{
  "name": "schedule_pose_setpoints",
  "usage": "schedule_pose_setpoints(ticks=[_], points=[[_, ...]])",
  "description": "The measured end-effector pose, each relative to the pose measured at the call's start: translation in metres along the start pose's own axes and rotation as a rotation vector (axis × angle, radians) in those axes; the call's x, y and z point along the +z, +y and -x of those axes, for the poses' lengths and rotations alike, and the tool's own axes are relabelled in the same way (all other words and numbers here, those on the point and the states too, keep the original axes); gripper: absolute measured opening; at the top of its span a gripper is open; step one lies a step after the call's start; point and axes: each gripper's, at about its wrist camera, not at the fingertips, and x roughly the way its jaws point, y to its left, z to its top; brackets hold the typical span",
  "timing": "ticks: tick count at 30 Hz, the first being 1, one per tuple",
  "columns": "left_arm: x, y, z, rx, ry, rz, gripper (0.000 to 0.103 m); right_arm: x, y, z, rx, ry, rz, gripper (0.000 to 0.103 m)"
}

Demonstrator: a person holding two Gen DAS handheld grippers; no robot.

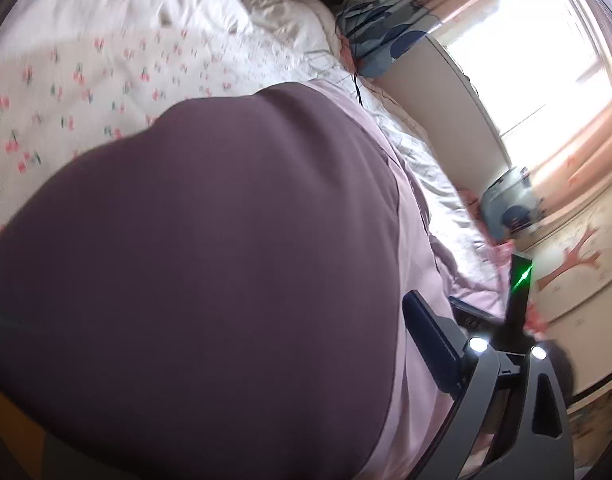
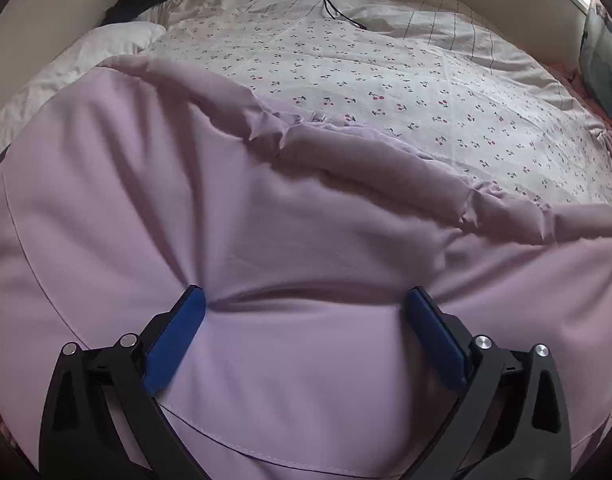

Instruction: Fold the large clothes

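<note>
Garment: lilac, spread on the bed, filling the lower frame, gathered band running upper left to lower right. Right gripper: jaws wide apart, tips pressing into the cloth, nothing clamped; the nearer. Left gripper: apart, empty, lower right, beside the cloth's edge.

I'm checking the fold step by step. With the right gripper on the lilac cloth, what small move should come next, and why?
Probably close the right gripper: its blue pads stand wide apart, pressed into the lilac garment, with cloth bunched between them, not yet pinched.
</note>
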Motion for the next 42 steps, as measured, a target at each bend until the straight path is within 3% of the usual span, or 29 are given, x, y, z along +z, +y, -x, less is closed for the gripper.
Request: schedule_pose_setpoints(ticks=[3,6,9,11,13,15,19,23,26,29,32,34,39,42], points=[[0.001,0.003,-0.001,-0.001,0.0,0.007,0.092,-0.001,0.0,0.029,0.047,-0.023,-0.062,0.096],[0.003,0.005,-0.003,0.002,0.0,0.02,0.092,-0.03,0.017,0.076,0.052,-0.115,-0.009,0.096],[0.002,-0.002,-0.004,0.028,-0.013,-0.018,0.095,-0.064,0.033,0.054,0.015,-0.052,0.047,0.097],[-0.004,-0.004,0.001,0.055,-0.025,-0.055,0.095,-0.07,0.034,0.046,0.017,-0.08,0.059,0.097],[-0.003,-0.008,0.001,0.065,-0.032,-0.065,0.095,-0.059,0.028,0.055,0.044,-0.037,0.007,0.097],[-0.002,-0.007,0.0,0.068,-0.036,-0.056,0.095,-0.046,0.024,0.072,0.105,-0.079,-0.026,0.097],[-0.001,-0.01,0.0,0.086,-0.05,-0.073,0.095,-0.003,0.019,0.085,0.048,-0.142,-0.031,0.097],[-0.002,-0.008,0.0,0.086,-0.055,-0.076,0.095,0.049,0.009,0.048,0.009,-0.119,-0.101,0.097],[-0.002,-0.009,0.0,0.089,-0.062,-0.082,0.095,0.077,-0.003,-0.006,-0.053,-0.047,-0.148,0.097],[-0.004,-0.014,0.002,0.092,-0.081,-0.121,0.096,0.073,-0.002,-0.048,-0.091,0.009,-0.117,0.097],[-0.008,-0.019,0.001,0.123,-0.082,-0.15,0.096,0.071,0.001,-0.04,-0.096,0.028,-0.104,0.097],[-0.007,-0.017,0.001,0.116,-0.08,-0.142,0.096,0.063,-0.002,-0.022,-0.042,0.044,-0.115,0.097],[-0.005,-0.015,0.001,0.112,-0.08,-0.136,0.096,0.007,0.013,0.064,0.055,-0.061,-0.079,0.097],[-0.005,-0.015,0.002,0.112,-0.081,-0.137,0.096,-0.035,0.022,0.095,0.045,-0.077,-0.043,0.097]])
